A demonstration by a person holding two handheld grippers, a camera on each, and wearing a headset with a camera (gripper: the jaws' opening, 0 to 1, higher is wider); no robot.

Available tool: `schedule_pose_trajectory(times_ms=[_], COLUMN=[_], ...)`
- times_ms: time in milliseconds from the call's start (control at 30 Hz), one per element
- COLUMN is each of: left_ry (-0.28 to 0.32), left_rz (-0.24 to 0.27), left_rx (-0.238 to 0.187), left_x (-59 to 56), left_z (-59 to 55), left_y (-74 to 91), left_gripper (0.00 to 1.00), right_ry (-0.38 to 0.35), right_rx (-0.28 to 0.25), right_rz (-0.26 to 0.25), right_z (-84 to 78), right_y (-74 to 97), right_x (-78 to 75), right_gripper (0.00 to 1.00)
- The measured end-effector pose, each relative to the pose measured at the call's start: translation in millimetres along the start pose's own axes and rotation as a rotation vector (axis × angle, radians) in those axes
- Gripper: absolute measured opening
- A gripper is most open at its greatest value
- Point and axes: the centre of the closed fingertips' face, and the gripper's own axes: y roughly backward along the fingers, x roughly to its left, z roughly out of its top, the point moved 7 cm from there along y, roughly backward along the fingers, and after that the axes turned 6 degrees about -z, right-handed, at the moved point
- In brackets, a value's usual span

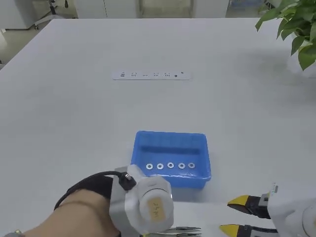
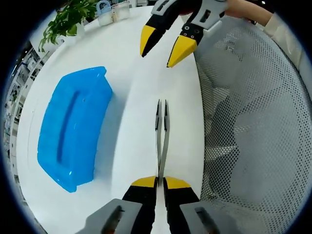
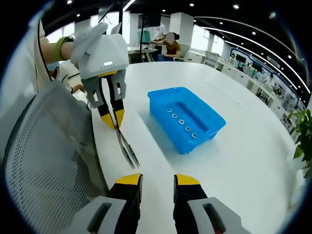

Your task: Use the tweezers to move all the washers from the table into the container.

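- The left gripper [image 2: 161,183] has its yellow-tipped jaws clamped on the rear end of the tweezers [image 2: 161,141], at the near table [image 1: 74,123] edge.
- The tweezers are slim and silver, their two thin arms almost together and tapering to fine tips. In the left gripper view the long axis runs from 6 to 12 o'clock, tips toward 12. In the head view they lie flat, tips toward 3 o'clock.
- The right gripper [image 3: 158,180] sits just past those tips, jaws parted with nothing between them.
- Farther out, toward 12 o'clock in the head view, stands the blue container [image 1: 170,135], a shallow rectangular tray.
- Five small silver washers [image 1: 170,165] lie inside it in a row from 9 to 3 o'clock, near its front wall.
- Well beyond is a white power strip [image 1: 150,75]; a green plant [image 1: 294,29] stands at 2 o'clock.
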Motion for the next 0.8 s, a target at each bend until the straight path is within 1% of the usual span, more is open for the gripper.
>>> schedule_pose_trajectory(times_ms=[100,133,167,200,267,300,333,367,400,433,500,533,567,600,633,667,700,733,800], left_ry=[0.048,0.081,0.100,0.137,0.186,0.228,0.262,0.304,0.333,0.369,0.411,0.436,0.455,0.483,0.489,0.508,0.511,0.506,0.492], left_rz=[0.025,0.045,0.060,0.070,0.096,0.114,0.127,0.159,0.179,0.210,0.254,0.291,0.315,0.350,0.365,0.402,0.420,0.473,0.545], left_rx=[-0.044,-0.079,-0.105,-0.144,-0.218,-0.272,-0.311,-0.373,-0.412,-0.469,-0.547,-0.600,-0.639,-0.692,-0.713,-0.764,-0.783,-0.815,-0.856], left_x=[-2.5,-4.3,-5.8,-9.5,-14.0,-17.7,-19.9,-21.3,-22.3,-23.5,-24.3,-24.7,-25.2,-25.6,-25.4,-25.4,-26.5,-26.4,-28.1], left_z=[-2.6,-4.4,-5.5,-7.7,-9.9,-12.0,-13.5,-16.0,-18.1,-21.1,-25.5,-28.6,-30.8,-33.7,-34.6,-36.7,-37.6,-38.9,-39.4], left_y=[3.2,6.0,8.1,11.4,16.5,21.2,24.9,31.3,36.0,43.5,54.4,63.1,69.2,77.9,81.2,90.3,96.5,107.4,124.5], left_gripper=[0.14,0.16,0.18,0.20,0.24,0.28,0.31,0.34,0.39,0.41,0.45,0.46,0.48,0.49,0.51,0.54,0.58,0.61,0.66], right_ry=[-0.049,-0.077,-0.089,-0.102,-0.125,-0.142,-0.154,-0.170,-0.178,-0.198,-0.232,-0.269,-0.291,-0.307,-0.320,-0.332,-0.340,-0.350,-0.358], right_rx=[-0.044,-0.067,-0.080,-0.098,-0.117,-0.131,-0.140,-0.152,-0.161,-0.176,-0.201,-0.216,-0.228,-0.250,-0.265,-0.281,-0.294,-0.311,-0.339], right_rz=[-0.032,-0.050,-0.062,-0.077,-0.089,-0.096,-0.101,-0.109,-0.113,-0.121,-0.135,-0.145,-0.151,-0.160,-0.169,-0.181,-0.188,-0.202,-0.233], right_z=[2.0,3.1,3.7,4.5,4.8,5.0,5.1,5.3,5.5,7.0,8.5,9.4,10.3,11.7,12.6,13.5,14.2,14.8,15.6], right_y=[7.7,11.6,14.1,17.7,21.8,24.0,25.5,26.9,27.9,29.1,30.5,31.9,33.5,36.4,38.9,42.0,45.0,50.0,58.5], right_x=[-6.0,-9.0,-11.0,-13.5,-16.0,-17.8,-18.9,-20.5,-21.7,-23.3,-26.8,-29.2,-31.0,-34.0,-36.2,-38.8,-40.6,-43.4,-47.7], right_gripper=[0.23,0.24,0.25,0.26,0.29,0.31,0.32,0.33,0.34,0.35,0.38,0.40,0.42,0.44,0.45,0.47,0.49,0.51,0.55])
